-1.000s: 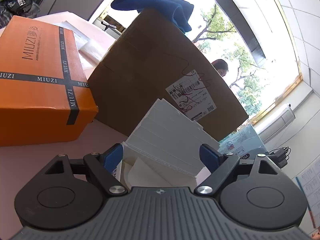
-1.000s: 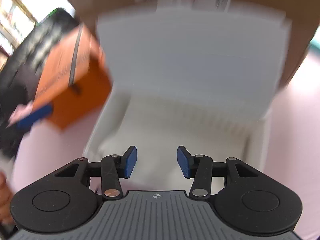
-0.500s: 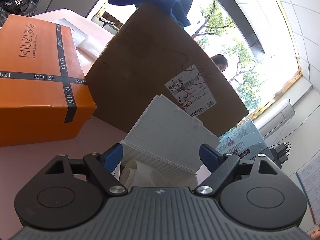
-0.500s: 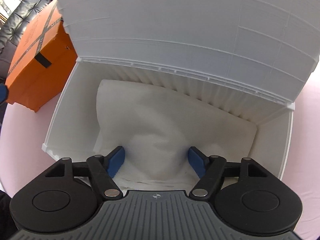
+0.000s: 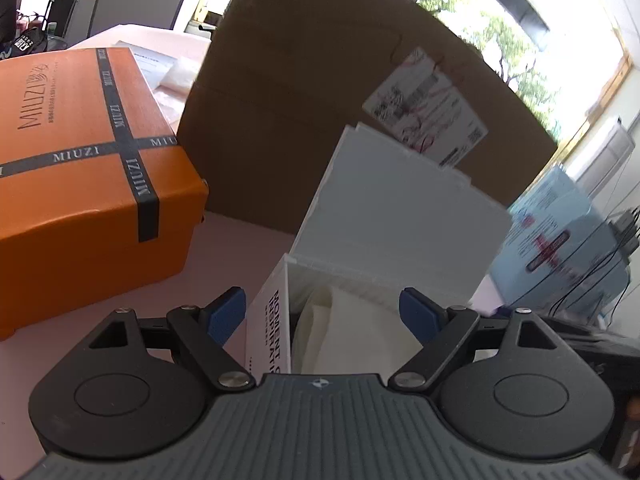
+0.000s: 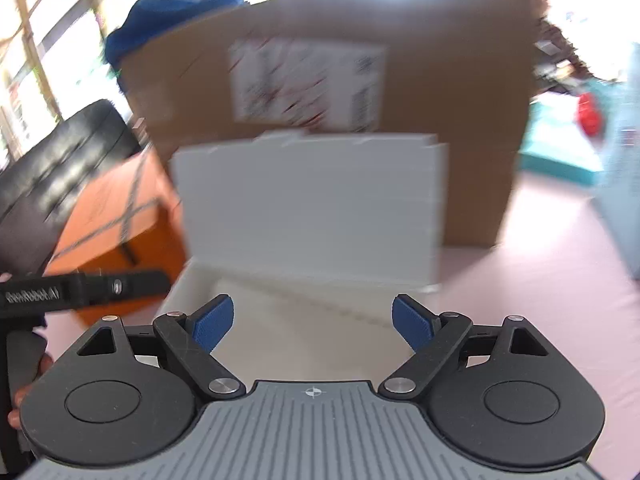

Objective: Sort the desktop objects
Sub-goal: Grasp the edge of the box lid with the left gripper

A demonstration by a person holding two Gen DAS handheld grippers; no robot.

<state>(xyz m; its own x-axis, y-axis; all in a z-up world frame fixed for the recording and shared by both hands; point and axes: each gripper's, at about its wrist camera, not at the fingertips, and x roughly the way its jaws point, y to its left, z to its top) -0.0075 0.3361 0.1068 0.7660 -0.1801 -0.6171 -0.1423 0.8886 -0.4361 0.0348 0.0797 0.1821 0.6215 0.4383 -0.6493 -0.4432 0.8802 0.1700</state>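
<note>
A white plastic box (image 5: 276,312) stands on the pink table with its hinged lid (image 5: 400,216) raised, and white crumpled paper (image 5: 352,332) lies inside. My left gripper (image 5: 324,314) is open, its blue pads on either side of the box's near left corner, not touching it. In the right wrist view the same white box (image 6: 188,280) sits straight ahead with its lid (image 6: 312,204) upright. My right gripper (image 6: 313,322) is open over the box's front part, nothing between its fingers. The left gripper's black body (image 6: 80,288) shows at that view's left edge.
An orange MIUZI box (image 5: 88,168) sits left of the white box. A big brown cardboard box (image 5: 328,80) with a shipping label stands right behind the lid. A light blue first-aid box (image 5: 560,248) lies at the right. A person's hand (image 6: 24,392) holds the left gripper's handle.
The right gripper has lifted back out of the white box, leaving the white paper inside. The left gripper has dropped lower and closer to the box's left corner.
</note>
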